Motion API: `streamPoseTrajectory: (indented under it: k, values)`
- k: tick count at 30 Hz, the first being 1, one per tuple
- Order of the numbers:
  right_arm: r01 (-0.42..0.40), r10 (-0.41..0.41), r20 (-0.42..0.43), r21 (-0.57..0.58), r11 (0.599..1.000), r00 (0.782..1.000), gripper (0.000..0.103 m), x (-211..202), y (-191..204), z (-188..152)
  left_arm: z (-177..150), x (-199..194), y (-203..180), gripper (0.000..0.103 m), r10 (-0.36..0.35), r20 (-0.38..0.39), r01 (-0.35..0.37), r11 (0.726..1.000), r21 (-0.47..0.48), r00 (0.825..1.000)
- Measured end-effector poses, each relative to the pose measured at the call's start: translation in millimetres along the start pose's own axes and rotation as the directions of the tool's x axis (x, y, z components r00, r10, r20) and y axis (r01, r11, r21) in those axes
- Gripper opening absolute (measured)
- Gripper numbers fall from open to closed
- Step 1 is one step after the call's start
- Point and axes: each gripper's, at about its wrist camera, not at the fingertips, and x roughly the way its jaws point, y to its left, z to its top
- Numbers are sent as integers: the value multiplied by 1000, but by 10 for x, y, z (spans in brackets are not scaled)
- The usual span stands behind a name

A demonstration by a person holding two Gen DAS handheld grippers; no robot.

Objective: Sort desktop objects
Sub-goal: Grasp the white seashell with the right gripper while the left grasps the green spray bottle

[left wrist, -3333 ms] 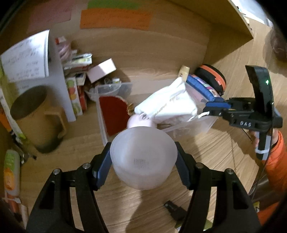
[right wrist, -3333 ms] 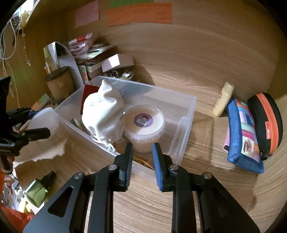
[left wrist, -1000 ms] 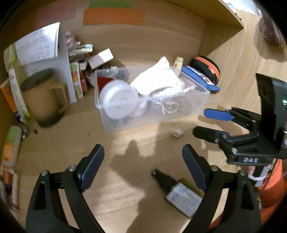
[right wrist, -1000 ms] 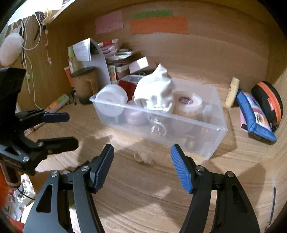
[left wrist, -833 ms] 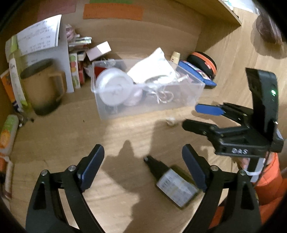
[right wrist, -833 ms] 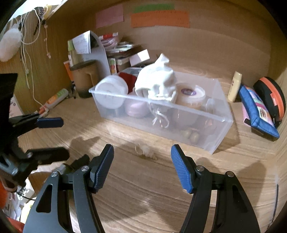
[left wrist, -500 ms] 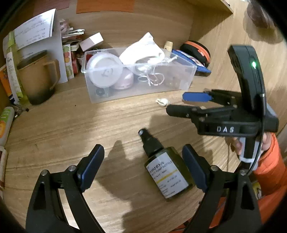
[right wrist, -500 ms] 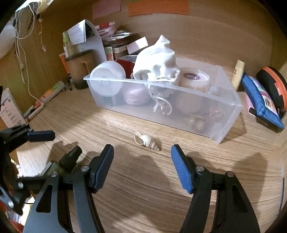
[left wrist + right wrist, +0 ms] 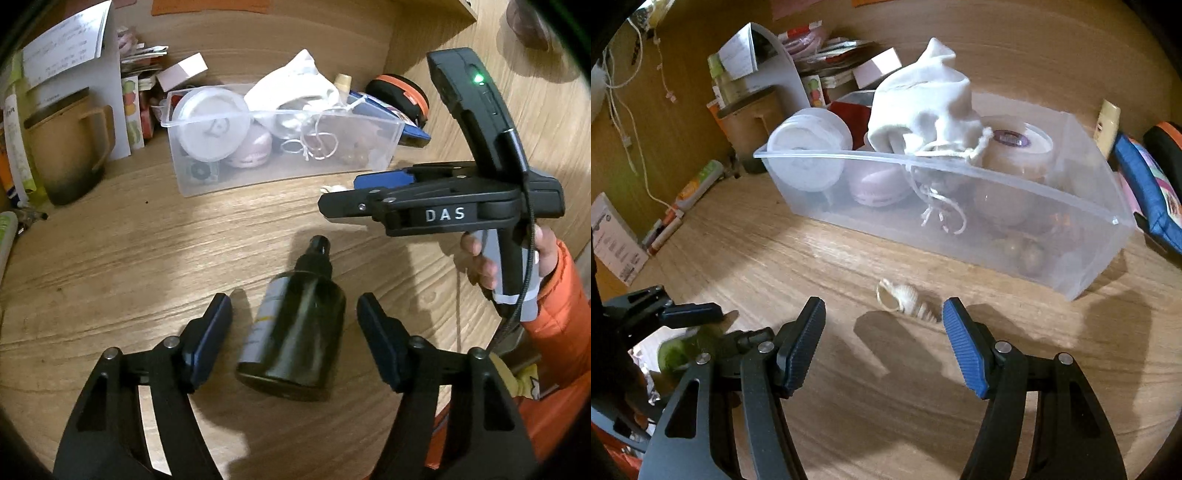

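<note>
A dark green pump bottle (image 9: 295, 325) lies on its side on the wooden desk, cap pointing away from me. My left gripper (image 9: 293, 328) straddles it and its jaws are closing, with a gap still showing between each pad and the bottle. A small pale seashell (image 9: 905, 297) lies on the desk in front of the clear plastic bin (image 9: 1089, 266). My right gripper (image 9: 882, 332) hovers just short of the shell, open, nothing between its fingers. The bin holds a white drawstring pouch (image 9: 923, 107), round tubs and a pink case.
A brown mug (image 9: 62, 155), a paper stand and small boxes crowd the back left. A blue pencil case (image 9: 1148, 188) and an orange-black case (image 9: 402, 96) lie right of the bin. A person's hand and orange sleeve (image 9: 554, 314) hold the right gripper.
My left gripper has dropped over the pump bottle and its jaws have narrowed around it. The right gripper has sunk closer to the seashell, its gap unchanged.
</note>
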Motion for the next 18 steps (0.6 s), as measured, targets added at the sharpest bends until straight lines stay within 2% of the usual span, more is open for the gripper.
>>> streamPoseTrajectory:
  k: [5, 9, 18]
  values:
    - [33, -34, -16, -35, 999, 999, 62, 87, 72, 48, 22, 7, 85, 63, -12, 7, 12, 1000, -17, 1000]
    - [55, -56, -18, -68, 996, 998, 61, 117, 130, 42, 38, 14, 158, 54, -3, 14, 4, 999, -41, 1000]
    - [48, -52, -29, -108, 993, 998, 48, 148, 188, 38, 48, 5, 208, 54, -12, 29, 15, 997, -81, 1000]
